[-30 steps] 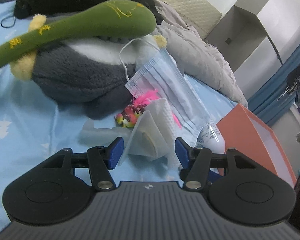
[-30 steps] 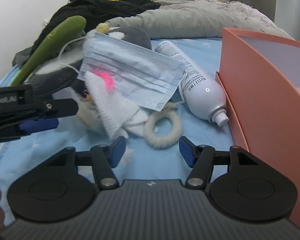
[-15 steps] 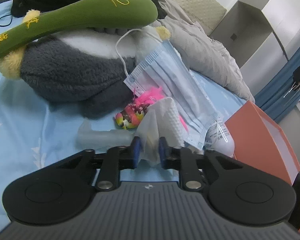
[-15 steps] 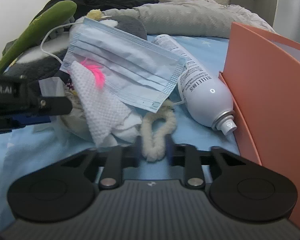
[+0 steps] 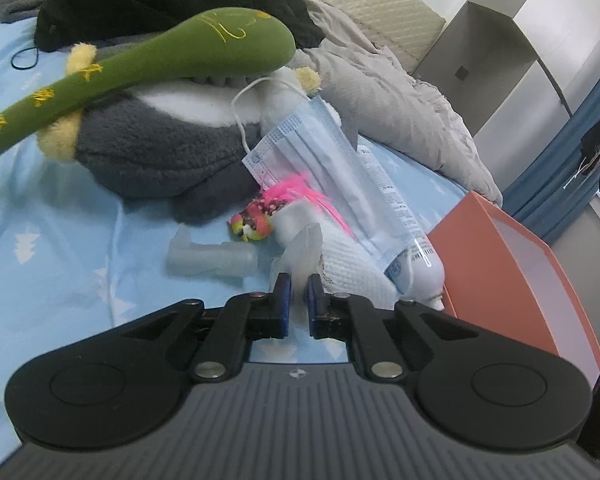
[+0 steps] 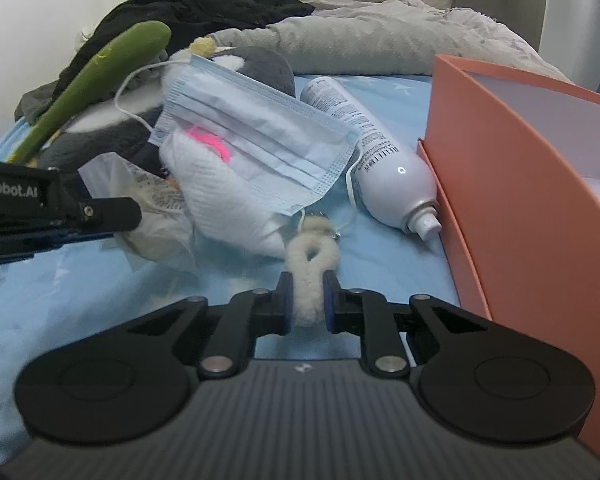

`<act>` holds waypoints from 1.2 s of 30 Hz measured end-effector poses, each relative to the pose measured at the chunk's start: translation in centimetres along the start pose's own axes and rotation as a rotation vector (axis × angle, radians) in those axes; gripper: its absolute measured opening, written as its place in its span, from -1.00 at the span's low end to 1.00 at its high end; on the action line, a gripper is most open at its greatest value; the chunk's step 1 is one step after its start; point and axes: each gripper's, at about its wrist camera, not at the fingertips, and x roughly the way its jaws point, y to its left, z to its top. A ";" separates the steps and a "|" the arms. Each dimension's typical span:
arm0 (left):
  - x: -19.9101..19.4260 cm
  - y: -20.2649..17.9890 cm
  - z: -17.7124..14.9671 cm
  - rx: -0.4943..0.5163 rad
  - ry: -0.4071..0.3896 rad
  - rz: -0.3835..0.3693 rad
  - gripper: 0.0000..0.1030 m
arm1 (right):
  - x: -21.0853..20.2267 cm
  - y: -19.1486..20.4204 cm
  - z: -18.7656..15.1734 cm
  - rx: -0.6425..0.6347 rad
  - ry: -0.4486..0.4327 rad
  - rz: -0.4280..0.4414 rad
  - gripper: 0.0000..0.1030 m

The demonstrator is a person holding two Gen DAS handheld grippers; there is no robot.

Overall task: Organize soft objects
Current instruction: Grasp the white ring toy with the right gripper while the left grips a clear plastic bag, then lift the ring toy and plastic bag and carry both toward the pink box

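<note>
- My left hand-held gripper [image 5: 296, 286] is pinching the thin translucent plastic wrapper [image 5: 305, 249] at its near edge, where the crinkled film is standing clear of the bed; its jaws are nearly together with the film between them.
- My right hand-held gripper [image 6: 307, 289] is squeezing the cream fluffy fabric ring [image 6: 310, 261] across its near arc, flattening the loop for a firm hold.
- The pale blue pleated face mask [image 6: 256, 138] is lying draped over the white waffle-textured cloth [image 6: 220, 196] and the white spray bottle [image 6: 374, 156].
- The open orange cardboard box [image 6: 512, 184] is standing just beside the pile, which I judge to be the destination.
</note>
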 end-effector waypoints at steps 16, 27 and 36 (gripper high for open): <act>-6.7 0.1 -4.1 0.040 0.017 0.025 -0.80 | -6.5 1.1 -3.6 -0.006 0.032 0.030 -0.63; -10.1 -0.6 -6.7 0.076 0.034 0.035 -0.80 | -10.1 1.3 -6.1 0.009 0.064 0.063 -0.63; -12.6 -1.9 -7.4 0.089 0.038 0.030 -0.80 | -13.3 0.7 -6.4 0.021 0.048 0.080 -0.63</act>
